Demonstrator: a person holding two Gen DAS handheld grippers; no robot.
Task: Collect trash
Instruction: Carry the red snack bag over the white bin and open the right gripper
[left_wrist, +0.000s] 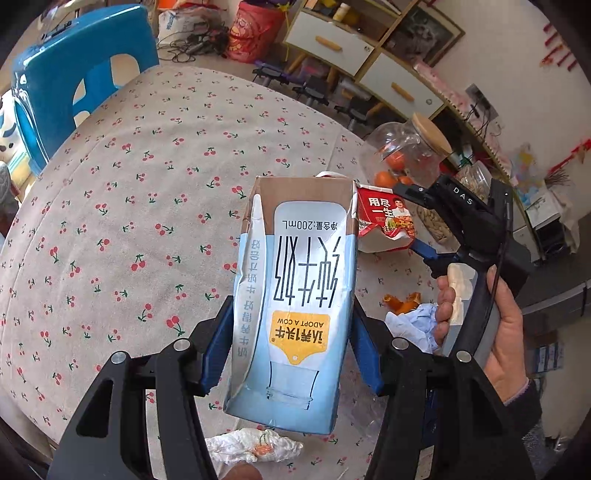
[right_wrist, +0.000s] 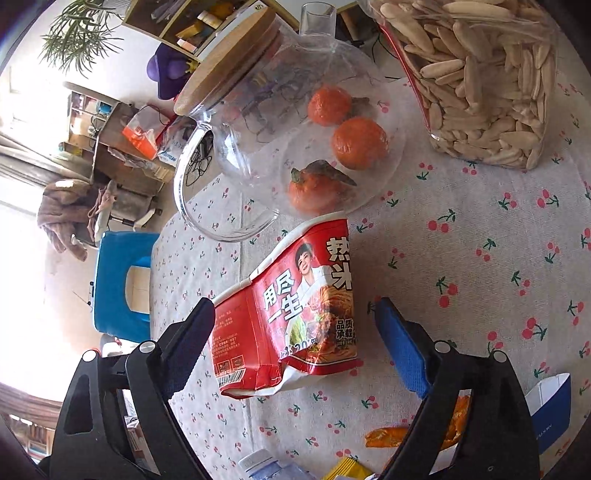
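Note:
My left gripper (left_wrist: 291, 306) is shut on a pale blue and white milk carton (left_wrist: 299, 280), its blue pads pressed on both sides, and holds it above the cherry-print tablecloth (left_wrist: 129, 221). A crushed red noodle cup (right_wrist: 291, 314) lies on the cloth between the fingers of my right gripper (right_wrist: 295, 306). That gripper stands open: its left finger is at the cup's edge and its blue right pad (right_wrist: 402, 350) is clear of it. In the left wrist view the right gripper (left_wrist: 410, 218) straddles the same red cup (left_wrist: 384, 221), with a hand (left_wrist: 506, 332) on its handle.
Orange peel (right_wrist: 388, 435), a bluish crumpled tissue (left_wrist: 413, 325) and a white crumpled tissue (left_wrist: 255, 445) lie on the cloth. Just beyond the cup stand a glass jug (right_wrist: 258, 122) with a wooden lid, tangerines (right_wrist: 358, 142) and a clear container of seeds (right_wrist: 480, 81). A blue chair (left_wrist: 74, 85) stands at the far table edge.

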